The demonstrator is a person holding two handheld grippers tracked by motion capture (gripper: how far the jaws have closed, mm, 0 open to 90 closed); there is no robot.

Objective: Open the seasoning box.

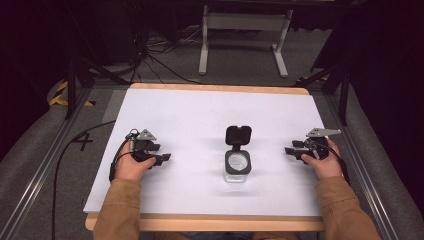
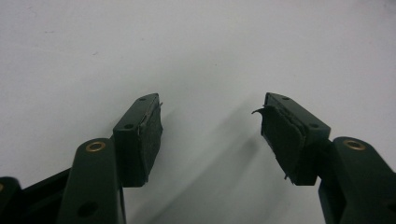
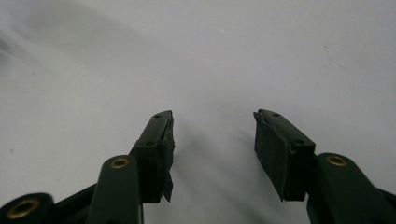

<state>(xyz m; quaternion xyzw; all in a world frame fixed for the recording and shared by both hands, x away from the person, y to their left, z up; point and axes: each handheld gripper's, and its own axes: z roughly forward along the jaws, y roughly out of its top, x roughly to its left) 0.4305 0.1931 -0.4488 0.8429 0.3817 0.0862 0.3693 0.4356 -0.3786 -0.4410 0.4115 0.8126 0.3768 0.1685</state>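
Observation:
A small clear container (image 1: 237, 167) with a black flip lid standing open sits in the middle of the white table top (image 1: 200, 115). My left gripper (image 1: 167, 158) rests low over the sheet to the container's left, pointing toward it, a hand's width away. Its jaws stand open over bare white surface (image 2: 210, 112), nothing between the pads (image 2: 149, 135). My right gripper (image 1: 288, 151) rests to the container's right, also pointing inward. Its jaws are open too (image 3: 212, 126), with bare sheet between the pads (image 3: 273, 149).
The white sheet lies on a wooden board whose front edge (image 1: 200, 222) runs near the person's sleeves. Metal rails (image 1: 45, 165) flank the table. Beyond the far edge are cables on the floor (image 1: 160, 65) and a white frame stand (image 1: 245, 35).

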